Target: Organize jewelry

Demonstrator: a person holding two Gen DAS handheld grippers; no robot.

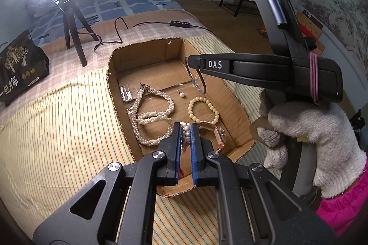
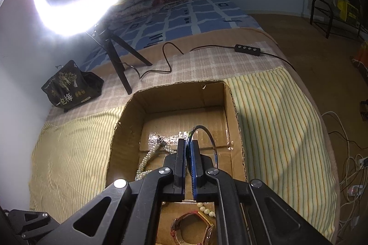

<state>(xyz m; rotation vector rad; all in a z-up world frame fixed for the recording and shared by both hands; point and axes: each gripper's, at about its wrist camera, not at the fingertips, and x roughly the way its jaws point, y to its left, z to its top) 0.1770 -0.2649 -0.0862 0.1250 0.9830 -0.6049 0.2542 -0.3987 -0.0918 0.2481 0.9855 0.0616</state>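
Note:
An open cardboard box (image 1: 147, 54) lies on the striped bed cover. In it are a long white pearl necklace (image 1: 153, 116), a cream bead bracelet (image 1: 203, 110), a single pearl stud (image 1: 182, 95) and a rose-gold watch (image 1: 218, 133). My left gripper (image 1: 185, 127) is shut on a grey-white pearl bracelet (image 1: 185, 133) over the box's near end. My right gripper (image 2: 189, 144) is shut on a thin blue-tinted bangle (image 2: 207, 132) and holds it above the box (image 2: 184, 93); it shows in the left wrist view (image 1: 195, 62) too.
A ring light on a black tripod (image 1: 73, 33) stands behind the box, with its cable and remote (image 1: 180, 24). A black snack bag (image 1: 19, 68) lies at the far left. The bed edge drops to a wooden floor (image 2: 322, 65) on the right.

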